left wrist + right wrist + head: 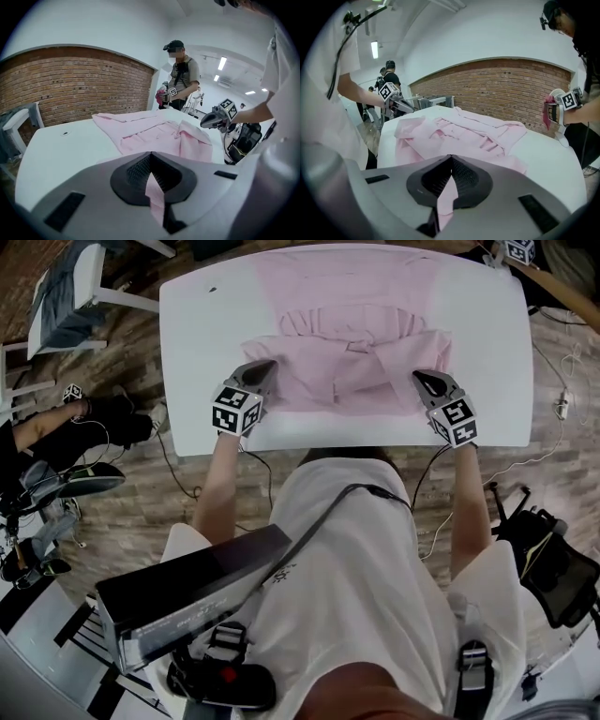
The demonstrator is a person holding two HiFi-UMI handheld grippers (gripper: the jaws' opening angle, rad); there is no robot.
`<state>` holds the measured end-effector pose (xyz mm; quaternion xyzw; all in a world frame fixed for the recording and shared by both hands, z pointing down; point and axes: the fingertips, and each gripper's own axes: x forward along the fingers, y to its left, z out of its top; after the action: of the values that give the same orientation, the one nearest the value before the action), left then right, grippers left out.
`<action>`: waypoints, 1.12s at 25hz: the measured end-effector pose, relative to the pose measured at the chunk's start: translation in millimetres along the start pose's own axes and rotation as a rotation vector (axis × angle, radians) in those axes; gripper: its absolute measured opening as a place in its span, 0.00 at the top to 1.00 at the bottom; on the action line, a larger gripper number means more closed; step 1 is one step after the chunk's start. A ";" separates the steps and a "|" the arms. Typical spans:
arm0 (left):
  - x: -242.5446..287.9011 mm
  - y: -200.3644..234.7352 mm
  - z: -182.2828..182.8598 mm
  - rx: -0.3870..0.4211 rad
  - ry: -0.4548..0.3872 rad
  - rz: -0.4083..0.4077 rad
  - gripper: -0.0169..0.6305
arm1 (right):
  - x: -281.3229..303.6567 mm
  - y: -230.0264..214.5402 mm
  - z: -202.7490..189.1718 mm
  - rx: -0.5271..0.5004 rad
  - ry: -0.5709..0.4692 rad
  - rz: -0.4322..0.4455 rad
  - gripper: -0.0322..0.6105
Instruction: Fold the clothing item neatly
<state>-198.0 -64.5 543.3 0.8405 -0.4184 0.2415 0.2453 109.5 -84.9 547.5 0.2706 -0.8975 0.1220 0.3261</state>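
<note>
Garment: pink clothing item [349,360], on the white table [202,343]. The far part is spread flat. The middle is rumpled, with a doubled band across it. The near edge runs between your two grippers.

Left gripper [259,372]: at the near left corner of the cloth, pointing down and away from you. The jaws are closed together on a thin pink strip of fabric [154,194], which sits pinched between the pads and trails back toward you.

Right gripper [428,382]: at the near right corner, angled the same way. The jaws are likewise pressed together on a pink strip [446,194], with nothing else between them.

Reason for hold, as judged: you pinch both near corners at once and keep them well apart so the near edge stays straight and level. It can then travel as one line over the rest of the cloth, which should give a clean fold, not a skewed one.

Position relative to jaws: only the corners are inside the jaws. The bulk of the garment lies ahead of both grippers, resting on the table.
</note>
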 end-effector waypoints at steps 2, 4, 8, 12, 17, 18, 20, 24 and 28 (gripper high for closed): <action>-1.8 -11.2 -1.5 0.036 0.007 -0.011 0.97 | 4.2 22.0 4.0 -0.046 -0.004 0.022 0.94; -2.9 -20.9 -3.4 0.062 0.012 -0.024 0.97 | 10.6 40.2 6.6 -0.087 0.001 0.039 0.94; -6.1 -37.1 -9.3 0.075 0.006 -0.042 0.97 | 11.9 55.5 -4.1 -0.093 0.028 0.032 0.94; -3.8 -56.0 -16.7 0.094 0.010 -0.061 0.97 | 2.0 58.9 -21.0 -0.073 0.050 0.010 0.94; 7.6 -71.4 -20.0 0.078 0.005 -0.064 0.97 | -1.3 55.6 -42.0 -0.103 0.100 -0.005 0.86; 9.8 -74.0 -20.8 0.075 0.006 -0.060 0.97 | -0.9 56.4 -45.7 -0.119 0.111 0.000 0.84; 13.4 -80.1 -21.7 0.074 0.006 -0.048 0.97 | -1.5 59.0 -51.7 -0.164 0.126 0.013 0.81; 17.5 -93.1 -20.5 0.074 0.001 -0.021 0.97 | -11.2 63.2 -70.4 -0.251 0.182 0.031 0.78; 17.6 -96.1 -20.9 0.056 -0.003 -0.008 0.97 | -19.2 60.7 -83.4 -0.309 0.223 0.029 0.78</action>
<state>-113.9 -11.1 549.8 0.8492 -0.4083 0.2508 0.2219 130.8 5.9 595.6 0.1891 -0.8677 0.0168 0.4594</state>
